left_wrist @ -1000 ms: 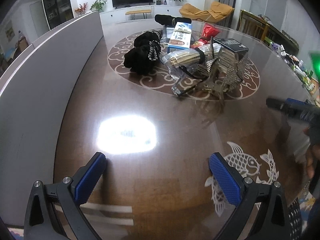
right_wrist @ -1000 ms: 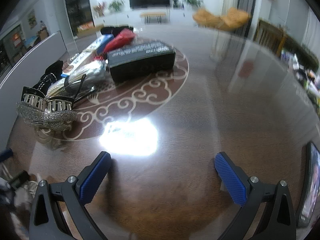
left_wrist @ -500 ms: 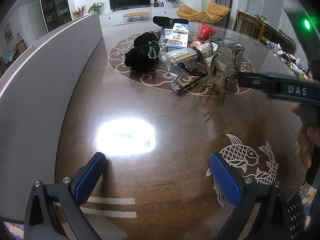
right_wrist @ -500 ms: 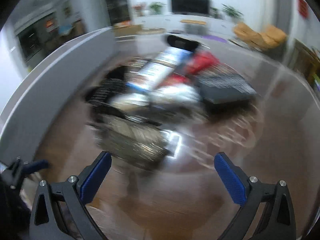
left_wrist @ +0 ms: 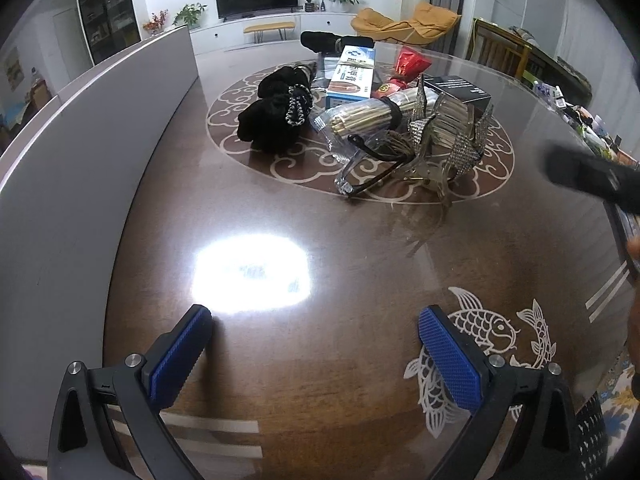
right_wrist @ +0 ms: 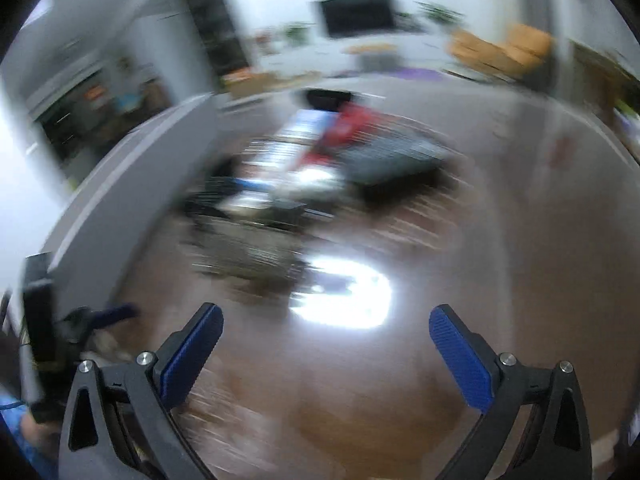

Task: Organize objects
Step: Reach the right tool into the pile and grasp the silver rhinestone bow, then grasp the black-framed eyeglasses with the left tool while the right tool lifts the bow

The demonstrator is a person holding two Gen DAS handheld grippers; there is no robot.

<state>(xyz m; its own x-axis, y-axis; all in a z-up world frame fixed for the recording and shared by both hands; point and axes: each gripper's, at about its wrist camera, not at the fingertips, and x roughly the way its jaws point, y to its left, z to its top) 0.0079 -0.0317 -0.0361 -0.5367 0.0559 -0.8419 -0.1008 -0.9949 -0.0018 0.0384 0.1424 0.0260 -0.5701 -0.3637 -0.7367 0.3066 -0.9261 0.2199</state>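
Note:
A pile of objects lies on the round dark table: a black scrunchie bundle, a bundle of chopsticks in plastic, a glittery hair claw clip, dark glasses, a blue-white box, a red packet and a black box. My left gripper is open and empty, well short of the pile. My right gripper is open and empty; its view is motion-blurred, with the pile ahead. The right gripper's body shows at the right edge of the left wrist view.
A grey partition panel runs along the table's left side. A bright lamp reflection lies on the tabletop before the left gripper. Chairs and clutter stand beyond the table's right edge.
My right gripper has swung left and then pulled back to the right, its view now heavily blurred. The left gripper has stayed nearly still. Both stay open.

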